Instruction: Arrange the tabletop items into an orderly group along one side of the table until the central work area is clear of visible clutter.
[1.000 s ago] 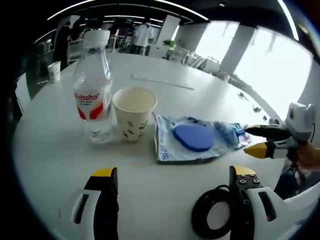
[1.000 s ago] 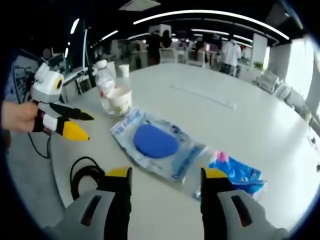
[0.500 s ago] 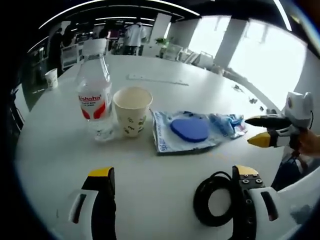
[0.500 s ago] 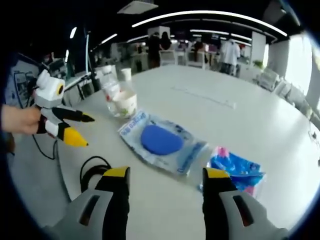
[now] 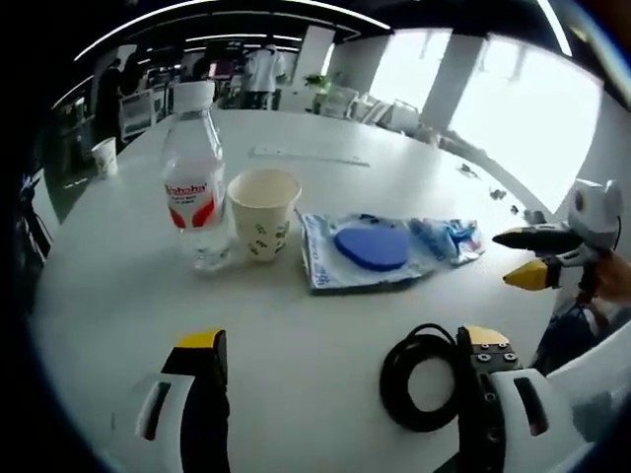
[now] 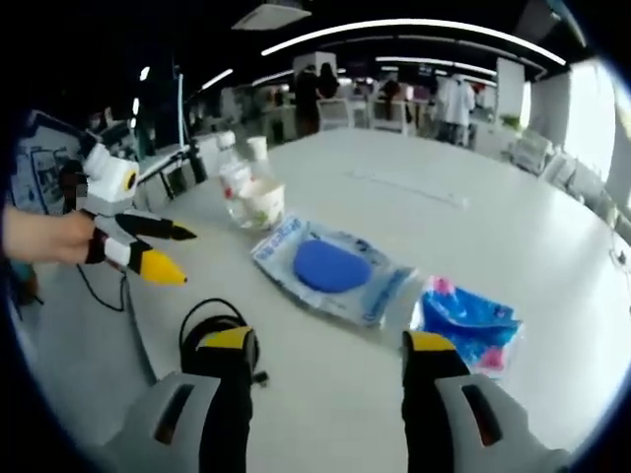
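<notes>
Both grippers drawn back, jaws apart, empty, black cable coil nearest, bottle, cup beyond.

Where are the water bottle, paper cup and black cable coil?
water bottle [image 5: 193,192], left gripper view, on its red and white label.
paper cup [image 5: 263,229], left gripper view, on the printed side wall below the rim.
black cable coil [image 5: 394,389], left gripper view, on the left arc of the loop.
</notes>
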The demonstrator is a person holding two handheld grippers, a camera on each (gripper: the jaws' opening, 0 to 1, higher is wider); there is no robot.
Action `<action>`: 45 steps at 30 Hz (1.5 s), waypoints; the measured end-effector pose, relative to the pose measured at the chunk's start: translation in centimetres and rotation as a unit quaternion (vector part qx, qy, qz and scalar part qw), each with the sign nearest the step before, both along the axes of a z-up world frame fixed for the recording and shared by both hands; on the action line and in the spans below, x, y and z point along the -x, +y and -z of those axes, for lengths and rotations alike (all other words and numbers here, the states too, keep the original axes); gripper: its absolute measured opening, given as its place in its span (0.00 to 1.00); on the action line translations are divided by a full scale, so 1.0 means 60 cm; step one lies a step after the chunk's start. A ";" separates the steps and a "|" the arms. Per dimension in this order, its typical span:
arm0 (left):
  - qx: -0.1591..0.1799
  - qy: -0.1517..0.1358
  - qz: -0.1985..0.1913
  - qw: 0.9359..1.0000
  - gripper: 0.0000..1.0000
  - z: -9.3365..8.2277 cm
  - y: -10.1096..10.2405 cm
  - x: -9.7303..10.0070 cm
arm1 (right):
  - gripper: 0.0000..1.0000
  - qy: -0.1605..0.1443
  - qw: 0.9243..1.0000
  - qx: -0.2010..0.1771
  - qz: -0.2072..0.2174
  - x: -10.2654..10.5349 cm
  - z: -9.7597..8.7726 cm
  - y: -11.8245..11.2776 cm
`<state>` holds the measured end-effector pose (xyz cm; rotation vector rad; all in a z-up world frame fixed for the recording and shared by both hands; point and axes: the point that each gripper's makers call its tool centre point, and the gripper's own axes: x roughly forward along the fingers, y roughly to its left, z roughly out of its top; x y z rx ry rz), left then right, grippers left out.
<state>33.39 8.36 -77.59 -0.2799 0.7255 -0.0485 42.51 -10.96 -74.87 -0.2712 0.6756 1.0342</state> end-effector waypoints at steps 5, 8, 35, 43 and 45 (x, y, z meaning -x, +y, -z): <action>0.002 0.002 -0.007 1.000 0.93 0.006 0.010 0.014 | 0.61 0.005 1.000 0.001 -0.002 0.007 0.002 -0.008; 0.001 0.002 -0.008 1.000 0.94 0.005 0.013 0.021 | 0.62 0.015 1.000 -0.003 0.003 0.011 0.003 -0.015; 0.051 0.008 0.027 0.998 0.76 0.031 -0.066 0.032 | 0.57 0.054 0.998 0.005 -0.042 0.078 0.047 0.019; 0.059 0.020 0.031 0.998 0.66 0.047 -0.084 0.039 | 0.51 0.074 0.996 0.009 -0.056 0.102 0.067 0.037; 0.073 0.024 0.029 0.997 0.64 0.051 -0.092 0.042 | 0.45 0.083 0.995 0.008 -0.059 0.108 0.070 0.039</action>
